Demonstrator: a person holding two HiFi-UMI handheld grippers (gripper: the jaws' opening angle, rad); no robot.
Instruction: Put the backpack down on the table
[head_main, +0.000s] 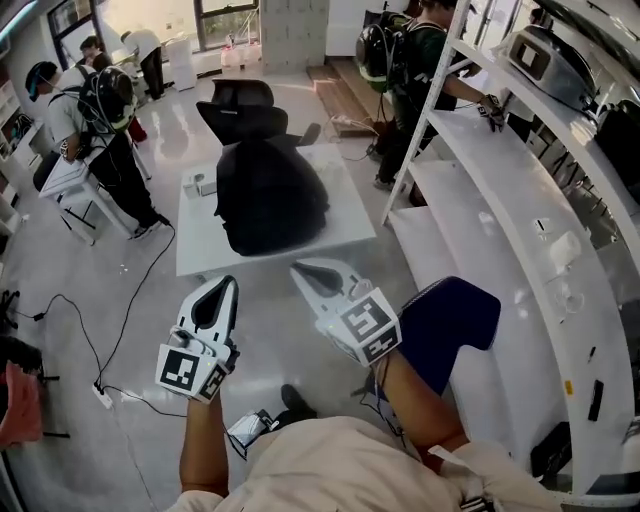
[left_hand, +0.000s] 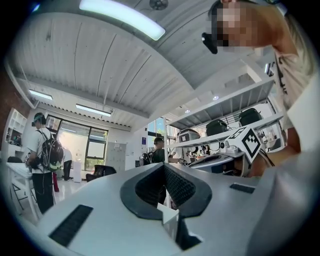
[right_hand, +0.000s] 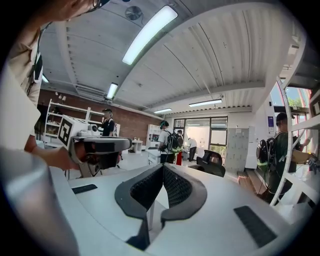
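A black chair (head_main: 243, 108) stands mid-floor. White shelves (head_main: 500, 190) line the right, a blue seat (head_main: 455, 315) just beside them. A cable (head_main: 143, 283) trails across the floor.

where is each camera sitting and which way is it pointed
Head view: on the person's head, looking steeply down at the backpack on the table; both forearms, left claw and right claw show.
Left gripper view: on the left claw, looking level across the room along its shut jaws; the person's shirt shows at right.
Right gripper view: on the right claw, level toward the windows; shirt at left.
Shared: each gripper view catches the other claw.
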